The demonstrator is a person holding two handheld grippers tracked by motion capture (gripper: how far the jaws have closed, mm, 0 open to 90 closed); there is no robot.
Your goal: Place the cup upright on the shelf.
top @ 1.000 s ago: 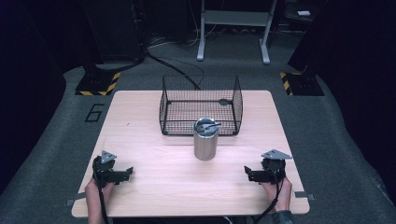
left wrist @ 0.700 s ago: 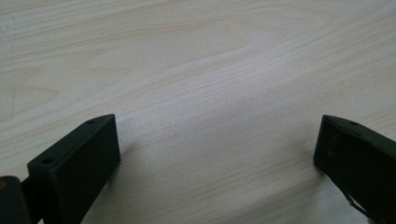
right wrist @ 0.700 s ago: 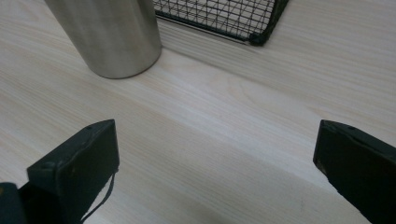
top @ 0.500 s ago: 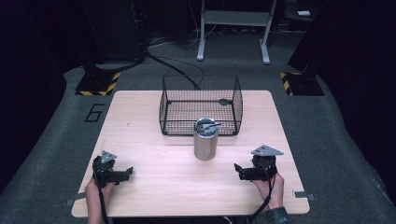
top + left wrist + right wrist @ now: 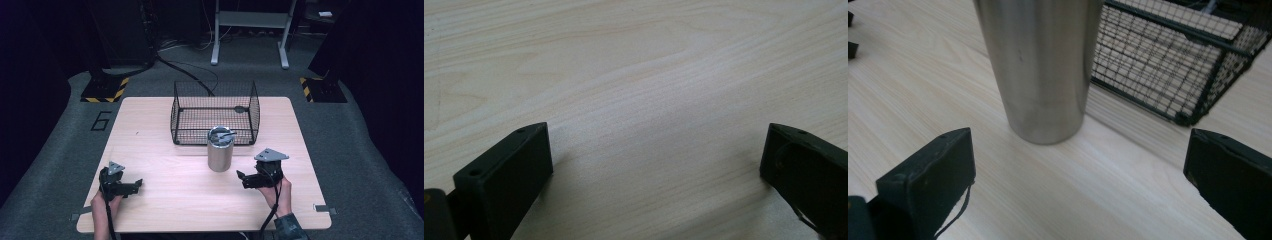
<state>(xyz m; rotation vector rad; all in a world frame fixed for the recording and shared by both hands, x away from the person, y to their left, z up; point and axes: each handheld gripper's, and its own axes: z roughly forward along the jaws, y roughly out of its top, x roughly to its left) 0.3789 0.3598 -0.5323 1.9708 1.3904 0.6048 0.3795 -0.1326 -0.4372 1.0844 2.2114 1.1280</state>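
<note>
Steel cup (image 5: 220, 150), upright (perhaps lidded), shiny

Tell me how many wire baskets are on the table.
1. The black wire basket stands at the table's far middle, just behind the steel cup; the right gripper faces the cup.

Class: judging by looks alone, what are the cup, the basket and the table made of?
Cup: probably brushed steel, grey with a soft sheen. Basket: black wire mesh, likely coated metal, open grid. Table: pale wood or wood-look laminate, grain lines visible.
</note>
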